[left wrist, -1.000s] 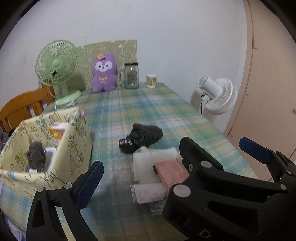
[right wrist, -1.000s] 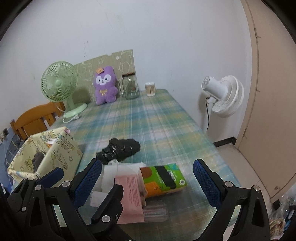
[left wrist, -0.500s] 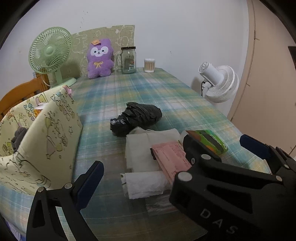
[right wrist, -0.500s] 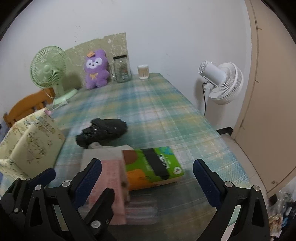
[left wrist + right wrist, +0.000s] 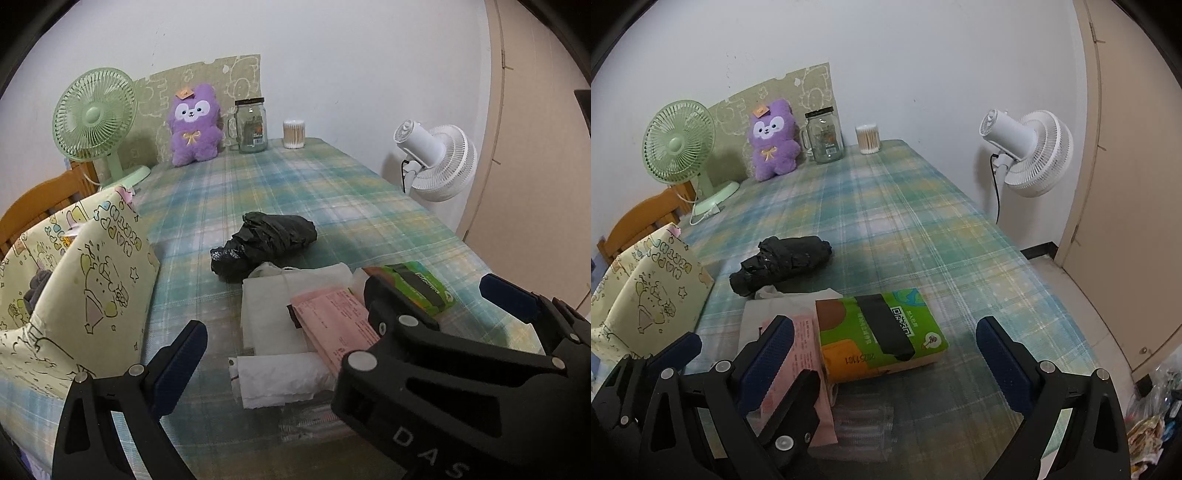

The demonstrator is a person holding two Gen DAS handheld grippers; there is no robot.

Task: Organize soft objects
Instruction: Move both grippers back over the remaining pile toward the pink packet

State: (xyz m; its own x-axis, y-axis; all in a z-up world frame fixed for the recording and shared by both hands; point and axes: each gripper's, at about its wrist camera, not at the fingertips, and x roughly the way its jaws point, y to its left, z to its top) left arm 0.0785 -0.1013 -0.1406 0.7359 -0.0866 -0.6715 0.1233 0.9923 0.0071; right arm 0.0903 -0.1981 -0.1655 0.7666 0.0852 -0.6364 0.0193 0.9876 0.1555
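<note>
**Both grippers wide, nothing gripped**

Left gripper (image 5: 343, 314) and right gripper (image 5: 886, 343) are held wide open, empty, above the near pile. Green tissue pack (image 5: 882, 336), pink packet (image 5: 332, 325), white cloth (image 5: 273, 306) are seen touching; black bundle (image 5: 781, 264) just beyond. Patterned fabric bin (image 5: 92, 295) stands left.

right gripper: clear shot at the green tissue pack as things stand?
Probably yes. The right gripper is open, and the green tissue pack lies flat right ahead between its fingers. Nothing lies on top; only the pink packet abuts its left side.
</note>
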